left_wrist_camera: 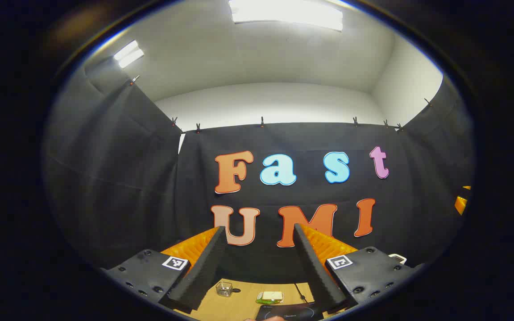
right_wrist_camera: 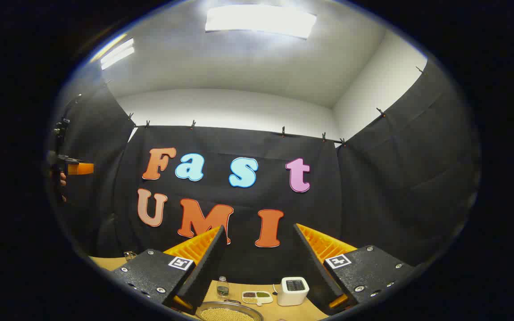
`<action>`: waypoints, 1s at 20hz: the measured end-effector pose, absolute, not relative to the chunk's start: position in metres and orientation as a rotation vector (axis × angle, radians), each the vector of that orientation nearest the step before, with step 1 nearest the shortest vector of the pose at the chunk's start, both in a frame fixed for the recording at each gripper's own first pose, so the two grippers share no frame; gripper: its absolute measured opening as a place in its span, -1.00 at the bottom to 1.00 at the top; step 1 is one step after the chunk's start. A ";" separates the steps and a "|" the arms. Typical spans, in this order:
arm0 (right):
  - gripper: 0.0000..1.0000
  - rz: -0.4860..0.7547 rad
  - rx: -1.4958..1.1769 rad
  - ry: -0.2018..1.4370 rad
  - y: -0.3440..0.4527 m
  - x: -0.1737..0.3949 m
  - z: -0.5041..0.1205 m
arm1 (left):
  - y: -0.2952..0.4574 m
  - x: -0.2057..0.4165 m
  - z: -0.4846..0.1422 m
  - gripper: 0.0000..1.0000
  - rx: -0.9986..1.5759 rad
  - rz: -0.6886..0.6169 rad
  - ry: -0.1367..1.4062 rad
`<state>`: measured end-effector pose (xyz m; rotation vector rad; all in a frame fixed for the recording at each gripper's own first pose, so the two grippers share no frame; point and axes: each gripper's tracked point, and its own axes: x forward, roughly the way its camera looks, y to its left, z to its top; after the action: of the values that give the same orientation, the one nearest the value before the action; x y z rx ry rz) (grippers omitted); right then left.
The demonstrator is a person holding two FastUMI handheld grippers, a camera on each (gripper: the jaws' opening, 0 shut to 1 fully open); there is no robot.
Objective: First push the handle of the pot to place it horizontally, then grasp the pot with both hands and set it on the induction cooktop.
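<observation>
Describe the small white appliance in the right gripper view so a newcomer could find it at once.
Start at the wooden table under the black cloth wall. Between the right gripper's open fingers stands a white toaster, right of a flat divided dish and a small bottle. It is the one boxy white thing, with a dark slot on top.

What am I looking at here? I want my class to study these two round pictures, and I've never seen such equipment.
A person holds a two-finger gripper in each hand; a camera rides on each, looking forward along its fingers. In the left gripper view, the left gripper is open and holds nothing; past it lie a small glass jar and the dark induction cooktop on the wooden table. In the right gripper view, the right gripper is open too; below are a white toaster, a small bottle and a pot of pale grains.
</observation>
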<state>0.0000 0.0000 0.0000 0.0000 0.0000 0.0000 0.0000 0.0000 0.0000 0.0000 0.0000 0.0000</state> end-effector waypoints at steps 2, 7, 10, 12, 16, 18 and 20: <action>0.84 0.014 0.007 -0.006 0.000 0.000 -0.001 | -0.003 0.001 0.002 0.96 0.004 -0.002 -0.011; 0.84 0.037 0.039 -0.001 0.006 0.002 -0.009 | -0.006 -0.008 -0.014 0.94 0.014 -0.002 -0.009; 0.84 0.044 0.039 0.013 0.004 0.002 -0.012 | -0.010 -0.009 -0.017 0.94 0.031 0.000 -0.003; 0.84 0.031 0.032 0.019 0.003 -0.001 -0.011 | -0.011 -0.009 -0.014 0.96 0.037 0.003 -0.013; 0.84 0.033 0.046 0.041 -0.004 -0.007 -0.021 | -0.010 -0.013 -0.018 0.96 0.038 0.005 -0.026; 0.84 0.054 0.045 0.064 0.002 -0.005 -0.033 | -0.011 -0.013 -0.022 0.96 0.041 0.007 -0.025; 0.84 0.077 0.041 0.103 0.010 -0.006 -0.053 | -0.009 -0.018 -0.028 0.96 0.046 0.007 -0.017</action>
<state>-0.0060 0.0096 -0.0530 0.0411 0.1029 0.0775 -0.0178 -0.0094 -0.0282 0.0456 -0.0168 0.0066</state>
